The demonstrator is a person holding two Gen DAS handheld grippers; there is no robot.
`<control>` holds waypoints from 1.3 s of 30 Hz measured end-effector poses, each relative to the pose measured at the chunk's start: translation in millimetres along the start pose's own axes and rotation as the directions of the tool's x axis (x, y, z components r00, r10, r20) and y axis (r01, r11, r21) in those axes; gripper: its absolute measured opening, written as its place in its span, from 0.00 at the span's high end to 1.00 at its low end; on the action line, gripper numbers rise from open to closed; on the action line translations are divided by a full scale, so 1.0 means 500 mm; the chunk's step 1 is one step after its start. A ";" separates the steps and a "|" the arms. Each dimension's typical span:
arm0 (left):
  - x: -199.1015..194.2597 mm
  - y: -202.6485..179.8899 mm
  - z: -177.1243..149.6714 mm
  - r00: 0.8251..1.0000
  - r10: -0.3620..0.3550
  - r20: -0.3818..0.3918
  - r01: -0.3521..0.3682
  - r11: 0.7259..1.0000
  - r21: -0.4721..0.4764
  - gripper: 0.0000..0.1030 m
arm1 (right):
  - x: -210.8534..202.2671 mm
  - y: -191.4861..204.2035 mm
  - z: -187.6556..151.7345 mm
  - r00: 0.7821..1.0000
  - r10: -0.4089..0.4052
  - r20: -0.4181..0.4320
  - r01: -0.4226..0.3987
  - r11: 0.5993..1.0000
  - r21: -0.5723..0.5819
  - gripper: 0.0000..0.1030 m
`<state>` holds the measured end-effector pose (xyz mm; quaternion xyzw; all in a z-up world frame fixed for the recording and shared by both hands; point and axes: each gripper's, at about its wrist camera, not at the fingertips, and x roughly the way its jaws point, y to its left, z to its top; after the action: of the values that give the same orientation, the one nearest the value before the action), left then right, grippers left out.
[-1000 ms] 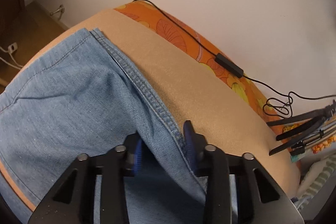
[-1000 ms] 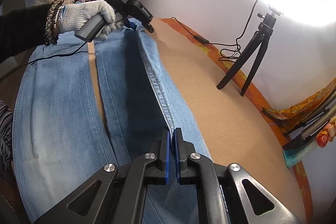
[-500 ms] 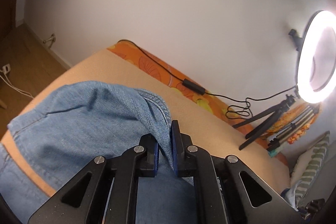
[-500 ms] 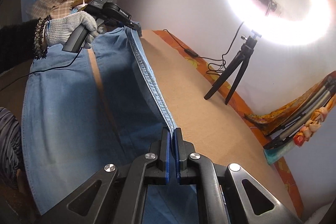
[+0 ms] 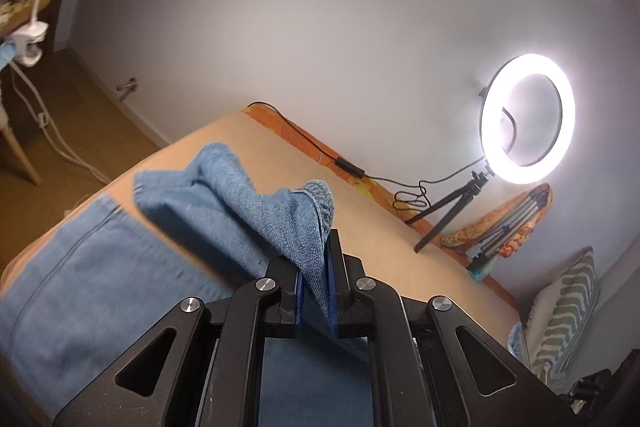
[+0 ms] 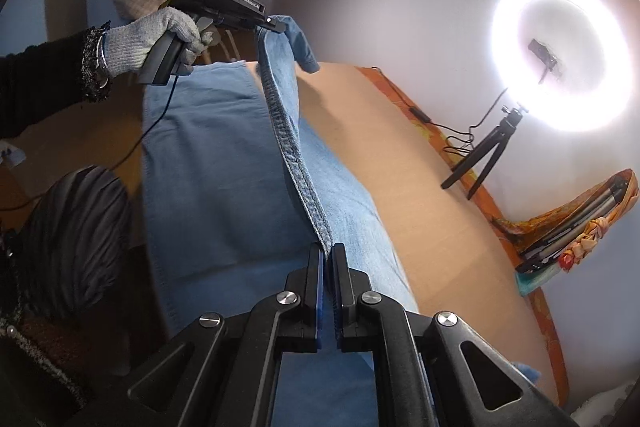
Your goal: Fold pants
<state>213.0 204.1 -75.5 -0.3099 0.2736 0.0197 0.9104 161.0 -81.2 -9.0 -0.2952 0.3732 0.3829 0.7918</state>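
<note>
Both claws are pinching denim: the right gripper [image 6: 329, 259], its blue pads pressed together on the stitched outer seam, and the left gripper [image 5: 316, 259], clamped on a bunched corner near the hem, hold one leg of the pants [image 6: 224, 163] lifted off the table [image 6: 432, 211]. Between the two grips the seam [image 6: 292, 155] runs taut in a nearly straight line, sloping up from the right claw to the left one, which a gloved left hand [image 6: 160, 39] holds raised at the hem end. That line is the garment's long axis here, and it lies straight ahead of the right gripper, pointing away along the leg.

Below the raised edge, the other leg lies flat on the tan tabletop toward the person's side, its hem visible past the left gripper in the left wrist view. The lifted leg hangs between that flat leg and the bare stretch of table on the far side.

By the look of it, the fold is at the carry-over stage: the held edge would need to travel sideways, toward the person, to land one leg on the other, both claws moving together so the seam stays straight.

Beyond the table's orange-patterned edge, a lit ring light [image 6: 560, 63] stands on a small tripod [image 6: 484, 159] against the white wall, its cable [image 5: 384, 179] trailing along the tabletop.
</note>
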 end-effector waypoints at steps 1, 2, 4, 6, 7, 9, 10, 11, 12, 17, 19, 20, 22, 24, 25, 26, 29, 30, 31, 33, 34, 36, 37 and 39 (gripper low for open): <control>-0.018 0.010 -0.015 1.000 0.001 0.004 -0.001 1.000 -0.006 0.93 | -0.009 0.018 -0.007 1.000 0.011 -0.005 -0.011 1.000 -0.001 0.99; -0.036 0.023 -0.034 1.000 0.004 0.003 -0.004 1.000 -0.012 0.93 | -0.015 0.033 -0.013 1.000 0.020 -0.008 -0.020 1.000 0.000 0.99; -0.058 0.042 -0.070 1.000 0.013 -0.014 -0.014 1.000 -0.024 0.93 | -0.023 0.066 -0.028 0.999 0.042 -0.019 -0.041 0.999 0.005 0.99; -0.070 0.067 -0.108 0.999 0.029 -0.042 -0.031 0.998 -0.049 0.93 | -0.021 0.092 -0.044 0.997 0.065 -0.034 -0.064 0.998 0.014 0.99; -0.078 0.079 -0.124 0.998 0.032 -0.049 -0.035 0.997 -0.064 0.93 | -0.018 0.108 -0.054 0.996 0.078 -0.045 -0.077 0.997 0.017 0.99; -0.090 0.100 -0.155 0.997 0.040 -0.059 -0.045 0.995 -0.091 0.93 | -0.012 0.134 -0.068 0.993 0.101 -0.064 -0.100 0.995 0.015 0.99; -0.096 0.108 -0.168 0.996 0.050 -0.067 -0.056 0.994 -0.094 0.93 | -0.008 0.149 -0.075 0.991 0.112 -0.073 -0.112 0.994 0.011 0.99; -0.099 0.117 -0.181 0.995 0.062 -0.078 -0.069 0.994 -0.089 0.93 | -0.005 0.160 -0.080 0.990 0.118 -0.079 -0.118 0.993 0.006 0.99; -0.102 0.122 -0.190 0.993 0.074 -0.087 -0.081 0.993 -0.080 0.93 | -0.001 0.169 -0.085 0.989 0.124 -0.085 -0.124 0.992 0.003 0.99; -0.108 0.134 -0.229 0.983 0.133 -0.127 -0.134 0.991 0.001 0.93 | 0.033 0.177 -0.109 0.980 0.162 -0.114 -0.157 0.986 0.049 0.99; -0.109 0.141 -0.239 0.975 0.161 -0.151 -0.156 0.987 0.039 0.92 | 0.049 0.172 -0.115 0.978 0.171 -0.122 -0.164 0.984 0.066 0.99; -0.109 0.138 -0.241 0.971 0.182 -0.154 -0.173 0.982 0.071 0.90 | 0.056 0.172 -0.118 0.976 0.177 -0.126 -0.168 0.983 0.076 0.99; -0.117 0.128 -0.244 0.965 0.217 -0.146 -0.200 0.972 0.124 0.80 | 0.080 0.164 -0.121 0.972 0.188 -0.140 -0.176 0.980 0.096 0.99; -0.131 0.122 -0.242 0.960 0.251 -0.122 -0.230 0.959 0.162 0.67 | 0.095 0.163 -0.125 0.967 0.201 -0.159 -0.184 0.976 0.113 0.98; -0.137 0.114 -0.237 0.963 0.249 -0.106 -0.228 0.957 0.180 0.62 | 0.106 0.164 -0.127 0.963 0.210 -0.169 -0.190 0.974 0.125 0.98; -0.140 0.101 -0.229 0.966 0.243 -0.093 -0.220 0.954 0.205 0.61 | 0.108 0.164 -0.128 0.961 0.215 -0.172 -0.193 0.972 0.135 0.97; -0.124 0.056 -0.210 0.964 0.250 -0.088 -0.211 0.924 0.318 0.55 | 0.109 0.149 -0.122 0.958 0.244 -0.151 -0.214 0.958 0.189 0.85; -0.113 0.038 -0.205 0.963 0.258 -0.083 -0.211 0.907 0.365 0.55 | 0.106 0.141 -0.119 0.956 0.260 -0.135 -0.227 0.949 0.219 0.73; -0.100 0.023 -0.201 0.961 0.264 -0.084 -0.209 0.889 0.407 0.54 | 0.099 0.134 -0.115 0.955 0.274 -0.111 -0.240 0.939 0.248 0.69; -0.059 -0.003 -0.201 0.952 0.275 -0.134 -0.178 0.856 0.486 0.48 | 0.088 0.122 -0.109 0.960 0.270 -0.076 -0.239 0.929 0.282 0.66; -0.038 -0.011 -0.204 0.946 0.287 -0.152 -0.171 0.837 0.520 0.48 | 0.082 0.113 -0.105 0.963 0.265 -0.057 -0.238 0.926 0.292 0.66; -0.004 -0.018 -0.214 0.932 0.322 -0.168 -0.174 0.802 0.572 0.48 | 0.073 0.103 -0.099 0.968 0.247 -0.030 -0.226 0.924 0.309 0.64; 0.020 -0.020 -0.220 0.920 0.350 -0.176 -0.182 0.780 0.598 0.48 | 0.066 0.097 -0.100 0.971 0.237 -0.017 -0.219 0.921 0.322 0.64; 0.048 -0.014 -0.230 0.905 0.385 -0.179 -0.199 0.756 0.623 0.48 | 0.056 0.091 -0.095 0.975 0.224 0.005 -0.212 0.915 0.343 0.64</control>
<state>178.8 128.9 -159.4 0.0371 0.4445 0.0303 0.8945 117.8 -82.0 -66.1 -0.1165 0.4782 0.3930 0.7767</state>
